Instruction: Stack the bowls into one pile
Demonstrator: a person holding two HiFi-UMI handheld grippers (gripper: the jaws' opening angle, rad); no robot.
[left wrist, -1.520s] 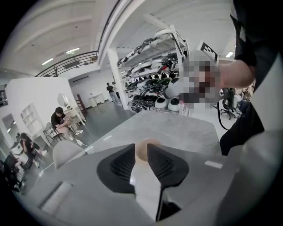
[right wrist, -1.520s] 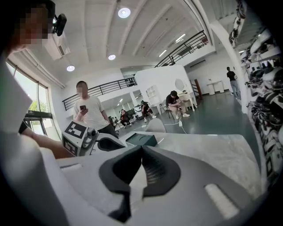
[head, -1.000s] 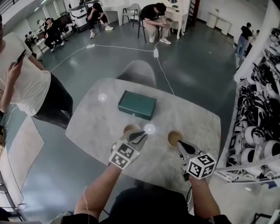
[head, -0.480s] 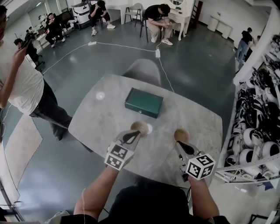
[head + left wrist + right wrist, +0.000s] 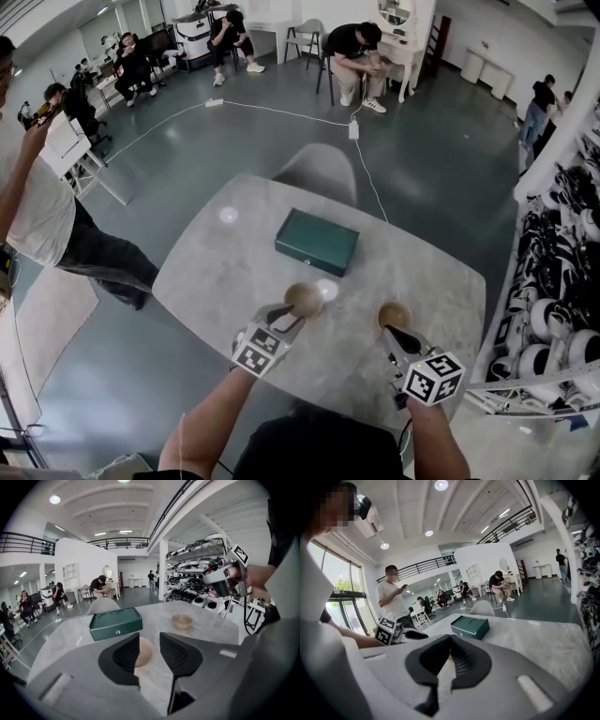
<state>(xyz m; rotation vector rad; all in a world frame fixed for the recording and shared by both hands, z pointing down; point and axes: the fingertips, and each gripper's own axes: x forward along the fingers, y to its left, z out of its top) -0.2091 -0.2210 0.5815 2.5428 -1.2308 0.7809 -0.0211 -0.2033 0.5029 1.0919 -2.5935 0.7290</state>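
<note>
Nothing stacked: left hand-held gripper (image 5: pixel 286 317) opening, one round tan wooden bowl (image 5: pixel 303 298) loose between its jaws, second tan wooden bowl (image 5: pixel 394 314) apart; right hand-held gripper (image 5: pixel 396 335) clenched empty.

We are seeing both bowls in the same light tan: the left bowl (image 5: pixel 303 298) and the right bowl (image 5: pixel 394 315). The table (image 5: pixel 225 272) under them is showing pale grey with faint marbling, the box (image 5: pixel 317 241) is showing dark green, the chair (image 5: pixel 323 171) light grey, and the floor (image 5: pixel 441 178) is gleaming dark grey-green
</note>
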